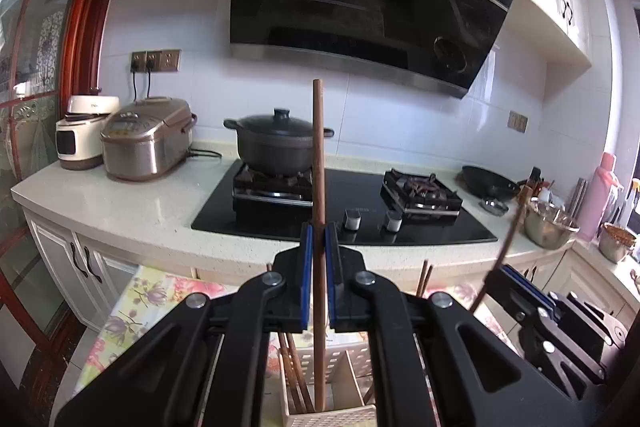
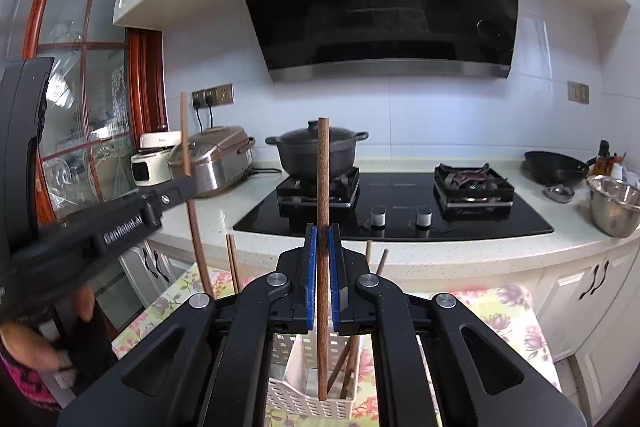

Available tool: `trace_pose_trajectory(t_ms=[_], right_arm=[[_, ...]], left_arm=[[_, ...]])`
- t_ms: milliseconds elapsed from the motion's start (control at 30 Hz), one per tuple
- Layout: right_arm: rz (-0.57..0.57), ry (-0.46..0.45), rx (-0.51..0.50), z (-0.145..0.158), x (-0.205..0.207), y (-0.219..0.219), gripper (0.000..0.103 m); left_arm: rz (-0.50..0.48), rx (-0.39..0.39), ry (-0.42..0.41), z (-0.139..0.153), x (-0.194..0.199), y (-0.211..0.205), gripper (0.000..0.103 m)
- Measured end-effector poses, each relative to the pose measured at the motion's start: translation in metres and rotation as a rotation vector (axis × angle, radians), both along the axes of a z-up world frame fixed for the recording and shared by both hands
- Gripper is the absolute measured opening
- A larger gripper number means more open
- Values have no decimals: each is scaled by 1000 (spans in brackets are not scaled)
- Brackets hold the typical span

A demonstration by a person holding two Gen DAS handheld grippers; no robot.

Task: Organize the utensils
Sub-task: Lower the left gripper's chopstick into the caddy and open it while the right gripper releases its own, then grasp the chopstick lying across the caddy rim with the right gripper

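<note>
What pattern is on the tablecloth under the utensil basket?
A floral print, purple and pink blossoms on pale yellow-green tablecloth, clearest in the right wrist view.

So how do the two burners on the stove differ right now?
The left burner carries a dark lidded pot; the right burner has nothing on its grate. The left burner sits nearer the silver rice cooker, while the right burner sits nearer the black wok on the counter. They share the same black glass cooktop, matching square black grates, and one silver knob each at the front.
</note>
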State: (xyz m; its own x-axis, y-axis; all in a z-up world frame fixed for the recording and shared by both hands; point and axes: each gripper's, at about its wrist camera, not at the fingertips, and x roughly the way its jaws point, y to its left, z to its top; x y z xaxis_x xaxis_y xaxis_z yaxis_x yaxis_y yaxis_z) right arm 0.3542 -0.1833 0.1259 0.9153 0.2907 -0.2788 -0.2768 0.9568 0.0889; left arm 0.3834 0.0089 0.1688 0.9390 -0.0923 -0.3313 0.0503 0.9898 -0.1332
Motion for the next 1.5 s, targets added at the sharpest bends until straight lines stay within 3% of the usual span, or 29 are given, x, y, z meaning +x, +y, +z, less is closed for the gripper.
trace_pose_trajectory(t_ms=[367,733,900,1100,1133,1267,1433,1500], right_arm=[[-1,9,-6,-21,16,8,3],[45,125,28,-63,28,3,3],[40,293,25,-123,44,-2,3],[50,277,17,-129,34,-4,3],[52,269,21,-127,32,-5,3],[53,253,28,-117,30,-8,4],[50,239,20,-115,33,-4,9],[53,245,32,-116,37,-4,9]], left_arm=[[-21,-57,130,-73,34,4,6],[-8,-25,183,-111,38,9,6],[-2,-2,183,-119,37,8,7],[-13,9,184,-124,36,8,7],[-11,10,183,-124,35,7,9],[-8,25,174,-126,31,5,30],[-9,19,173,-128,27,4,30],[-6,19,164,-126,24,4,36]])
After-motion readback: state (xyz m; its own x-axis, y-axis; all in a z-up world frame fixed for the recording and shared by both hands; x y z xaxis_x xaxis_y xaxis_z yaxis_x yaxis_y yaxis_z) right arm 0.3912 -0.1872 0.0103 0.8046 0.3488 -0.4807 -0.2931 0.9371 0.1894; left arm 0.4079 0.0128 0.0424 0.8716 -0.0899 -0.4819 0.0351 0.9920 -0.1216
